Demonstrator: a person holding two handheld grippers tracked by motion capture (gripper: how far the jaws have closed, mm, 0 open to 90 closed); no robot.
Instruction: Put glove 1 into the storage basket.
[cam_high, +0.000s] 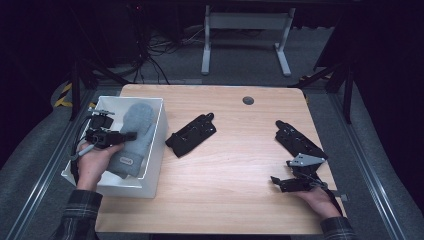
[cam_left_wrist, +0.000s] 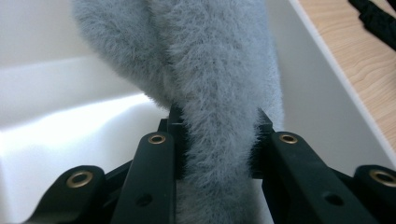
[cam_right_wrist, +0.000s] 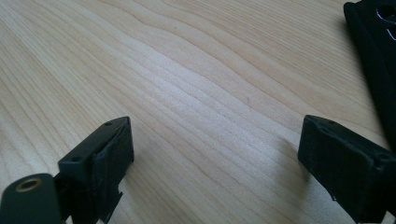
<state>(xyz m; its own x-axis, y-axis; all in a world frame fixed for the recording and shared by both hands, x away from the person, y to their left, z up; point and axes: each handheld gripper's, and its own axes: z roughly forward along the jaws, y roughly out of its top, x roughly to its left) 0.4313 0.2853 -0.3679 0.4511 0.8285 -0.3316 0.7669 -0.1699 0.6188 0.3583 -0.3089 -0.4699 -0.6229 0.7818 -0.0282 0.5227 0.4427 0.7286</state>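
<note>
I have the left gripper (cam_left_wrist: 217, 154) clamped on the grey fleece mitten (cam_high: 134, 137), inside the white bin (cam_high: 156, 150) at the table's left edge. It looks light, soft and floppy, so I'd pinch a thick fold. My right gripper (cam_right_wrist: 215, 163) hangs open above the table's right edge.

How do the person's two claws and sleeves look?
Both claws, left and right, are black with two flat jaws and brass-coloured rivets. The right one carries a grey three-cornered plate. The sleeves are dark plaid.
</note>
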